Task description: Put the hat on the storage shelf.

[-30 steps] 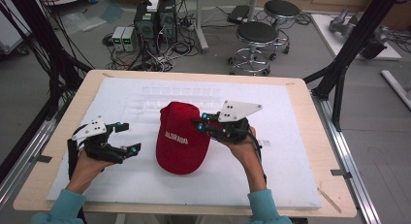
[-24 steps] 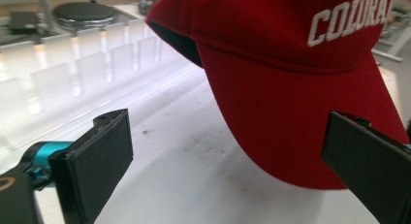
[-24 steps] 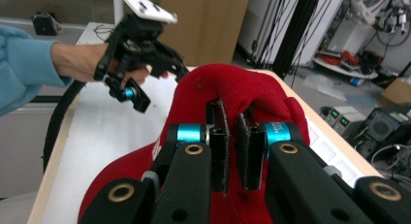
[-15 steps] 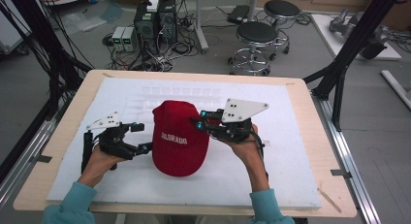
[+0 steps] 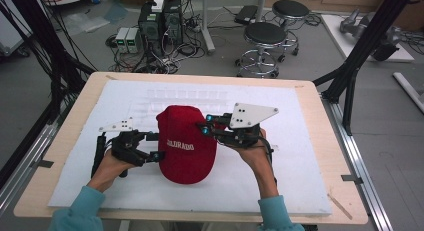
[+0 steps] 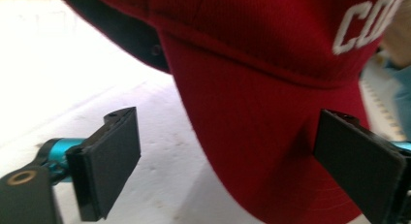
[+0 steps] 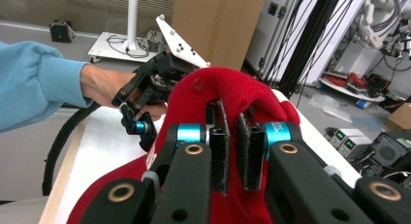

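Pinching a fold of the red cap's (image 5: 186, 141) crown, the right gripper's (image 7: 231, 151) fingers (image 7: 219, 149) were pressed nearly together on the cloth, apparently to steady the cap and keep its crown raised. At the cap's nine o'clock side, the left gripper's (image 5: 152, 146) fingers (image 6: 109, 166) stood spread on either side of the brim's edge, having just begun closing without yet clamping it, probably to take a second hold. The cap sat mid-table (image 5: 75, 116) on a white mat (image 5: 300, 156), brim toward six o'clock.
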A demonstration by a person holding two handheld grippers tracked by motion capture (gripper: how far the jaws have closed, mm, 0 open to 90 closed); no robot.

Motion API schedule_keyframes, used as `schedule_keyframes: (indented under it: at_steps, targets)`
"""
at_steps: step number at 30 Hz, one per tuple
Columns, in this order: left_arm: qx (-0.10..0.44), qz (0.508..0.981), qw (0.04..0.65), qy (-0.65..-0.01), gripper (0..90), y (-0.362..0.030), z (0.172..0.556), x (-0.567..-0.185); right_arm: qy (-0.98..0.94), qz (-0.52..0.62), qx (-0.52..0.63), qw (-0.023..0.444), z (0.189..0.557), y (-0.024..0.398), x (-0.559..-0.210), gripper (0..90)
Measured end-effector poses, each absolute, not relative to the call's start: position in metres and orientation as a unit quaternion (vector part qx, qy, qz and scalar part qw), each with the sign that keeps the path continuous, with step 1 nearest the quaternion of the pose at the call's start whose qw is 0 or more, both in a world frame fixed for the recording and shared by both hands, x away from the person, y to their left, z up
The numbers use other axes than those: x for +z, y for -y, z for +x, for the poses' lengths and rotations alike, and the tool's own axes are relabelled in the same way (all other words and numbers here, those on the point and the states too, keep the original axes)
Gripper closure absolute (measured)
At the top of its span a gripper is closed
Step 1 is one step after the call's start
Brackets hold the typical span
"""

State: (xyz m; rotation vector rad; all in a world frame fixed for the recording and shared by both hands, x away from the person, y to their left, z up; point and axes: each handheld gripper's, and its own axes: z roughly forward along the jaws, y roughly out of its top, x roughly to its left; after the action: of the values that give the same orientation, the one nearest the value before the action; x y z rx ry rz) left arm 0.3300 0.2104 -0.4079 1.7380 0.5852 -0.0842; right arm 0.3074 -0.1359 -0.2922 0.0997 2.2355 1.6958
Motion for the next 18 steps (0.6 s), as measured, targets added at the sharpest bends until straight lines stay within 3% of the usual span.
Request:
schedule_keyframes:
  at_steps: [7,18]
  targets:
    - [-0.059,0.75,0.613,-0.243,13.1,-0.2067,0.3295,-0.4087,-0.783,0.031,0.599,0.165,0.3067,0.1357,-0.2918,85.5]
    - [-0.065,0.755,0.618,-0.21,38.5,-0.2095,0.3242,-0.4043,-0.782,0.034,0.6,0.166,0.3081,0.1351,-0.2924,85.5]
